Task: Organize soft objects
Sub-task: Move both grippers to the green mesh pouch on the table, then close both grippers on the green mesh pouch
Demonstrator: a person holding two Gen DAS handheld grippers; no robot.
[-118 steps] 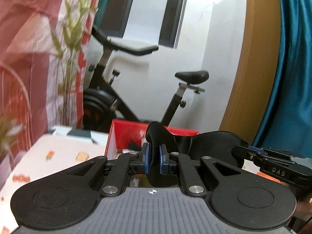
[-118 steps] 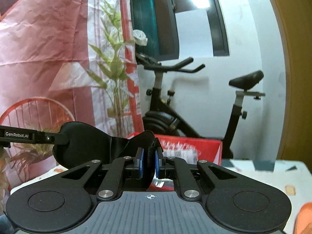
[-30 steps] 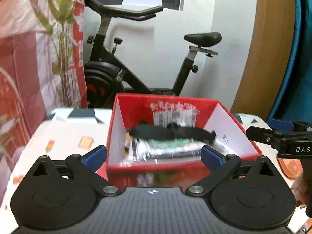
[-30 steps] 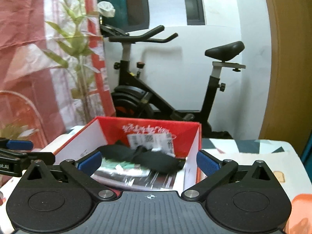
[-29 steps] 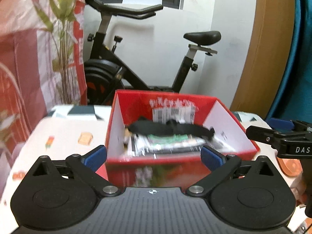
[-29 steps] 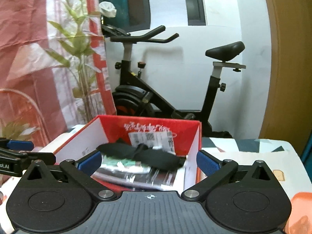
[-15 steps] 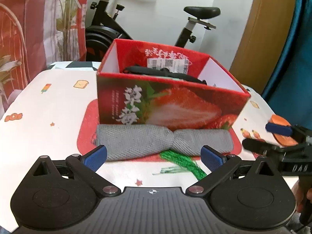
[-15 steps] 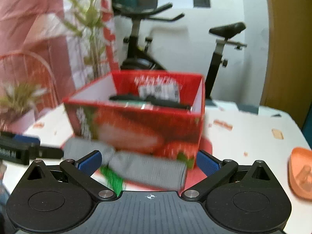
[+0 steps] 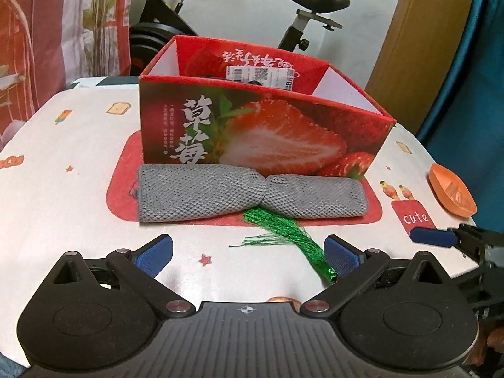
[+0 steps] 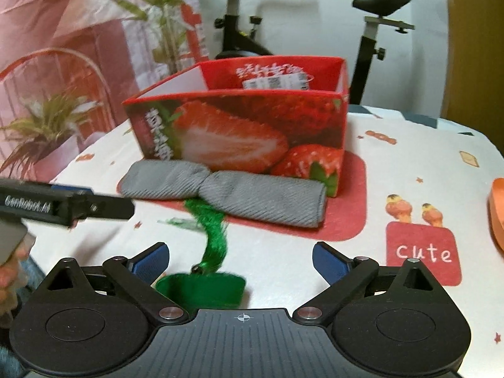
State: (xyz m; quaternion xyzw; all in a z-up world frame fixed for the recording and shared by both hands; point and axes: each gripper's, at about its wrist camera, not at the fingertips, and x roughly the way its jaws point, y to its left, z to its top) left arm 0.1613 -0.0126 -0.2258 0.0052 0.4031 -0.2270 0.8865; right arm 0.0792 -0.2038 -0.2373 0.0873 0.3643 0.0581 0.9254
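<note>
Two grippers, left (image 9: 247, 253) and right (image 10: 239, 260), both spread wide, empty. Grey cloth (image 9: 245, 193) lies ahead on table (image 9: 72, 170), touching box (image 9: 252, 132) front. Long axis crosswise to fingers. Neither gripper clearly nearer.

"cute" on tablecloth (image 9: 415, 219); "草莓" on box (image 9: 195, 135)

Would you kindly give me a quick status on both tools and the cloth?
Left tool open, empty; right tool open, empty. Grey cloth on table against box front, ungrasped. Green tassel lies between tools and cloth.
</note>
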